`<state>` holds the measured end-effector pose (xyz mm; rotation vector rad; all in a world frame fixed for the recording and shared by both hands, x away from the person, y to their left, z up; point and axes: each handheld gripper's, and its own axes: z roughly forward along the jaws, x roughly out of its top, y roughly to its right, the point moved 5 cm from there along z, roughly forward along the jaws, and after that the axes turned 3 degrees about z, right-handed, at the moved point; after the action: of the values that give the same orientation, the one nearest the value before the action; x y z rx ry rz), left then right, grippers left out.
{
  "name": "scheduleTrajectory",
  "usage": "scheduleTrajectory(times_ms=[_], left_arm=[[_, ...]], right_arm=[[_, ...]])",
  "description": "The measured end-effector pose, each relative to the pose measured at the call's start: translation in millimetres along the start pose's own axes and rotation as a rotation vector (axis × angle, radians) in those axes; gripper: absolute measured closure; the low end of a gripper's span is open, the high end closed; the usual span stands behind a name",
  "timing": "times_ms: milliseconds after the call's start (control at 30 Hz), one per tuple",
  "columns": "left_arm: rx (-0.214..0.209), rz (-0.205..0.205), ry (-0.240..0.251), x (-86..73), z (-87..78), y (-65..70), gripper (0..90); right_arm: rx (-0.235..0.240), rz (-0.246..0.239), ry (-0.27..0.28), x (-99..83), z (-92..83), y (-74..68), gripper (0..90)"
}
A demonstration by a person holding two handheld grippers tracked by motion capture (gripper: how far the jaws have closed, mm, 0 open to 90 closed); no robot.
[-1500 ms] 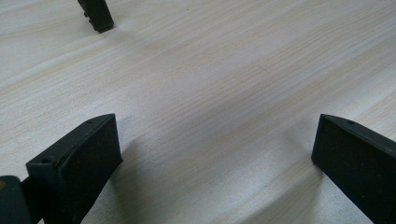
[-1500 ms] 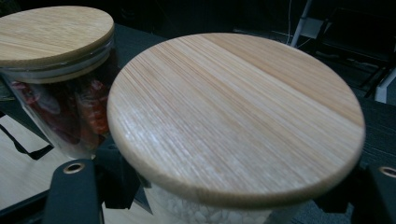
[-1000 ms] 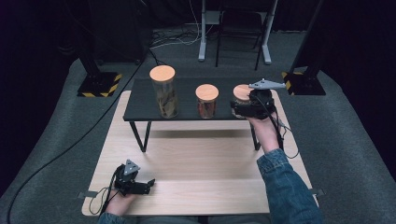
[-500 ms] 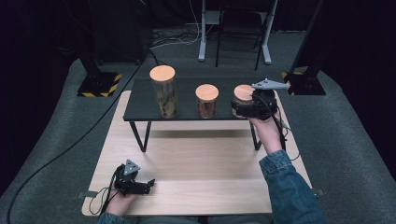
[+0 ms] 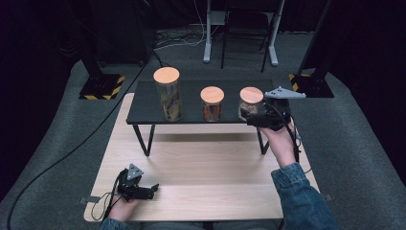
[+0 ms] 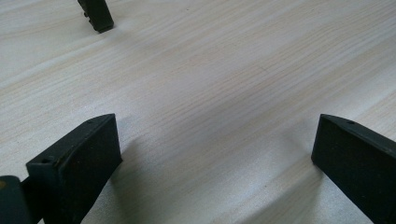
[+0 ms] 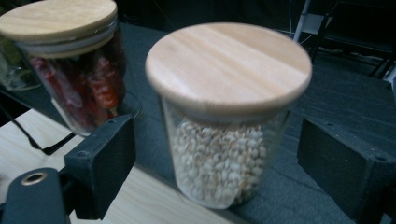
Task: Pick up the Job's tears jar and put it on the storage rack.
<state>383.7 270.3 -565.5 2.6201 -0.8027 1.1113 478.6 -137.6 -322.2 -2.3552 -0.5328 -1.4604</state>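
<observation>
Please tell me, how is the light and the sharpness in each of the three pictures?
High view: the pale table is well lit, the room around it nearly black, everything slightly soft. Left gripper view: even light, the open left claw casts soft shadows on the wood, which blurs toward the top. Right gripper view: the jar of beans is fairly sharp between the open right claw, the chilli jar and background blurred.

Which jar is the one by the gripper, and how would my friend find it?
Look for the low black shelf standing on the pale wooden table; three glass jars with round wooden lids sit in a row on it. Go to the right end, beside the right gripper. That jar of beans is short and holds small pale beans, unlike the jar of red chillies next to it.
</observation>
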Motion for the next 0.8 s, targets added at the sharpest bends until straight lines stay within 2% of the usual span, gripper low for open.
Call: scheduleTrajectory(times_ms=[800], left_arm=[[-0.002,0.002,0.002,2.1,2.0,0.4,1.0]], right_arm=[[0.014,-0.015,0.01,-39.4,-26.7,-6.1,10.1]])
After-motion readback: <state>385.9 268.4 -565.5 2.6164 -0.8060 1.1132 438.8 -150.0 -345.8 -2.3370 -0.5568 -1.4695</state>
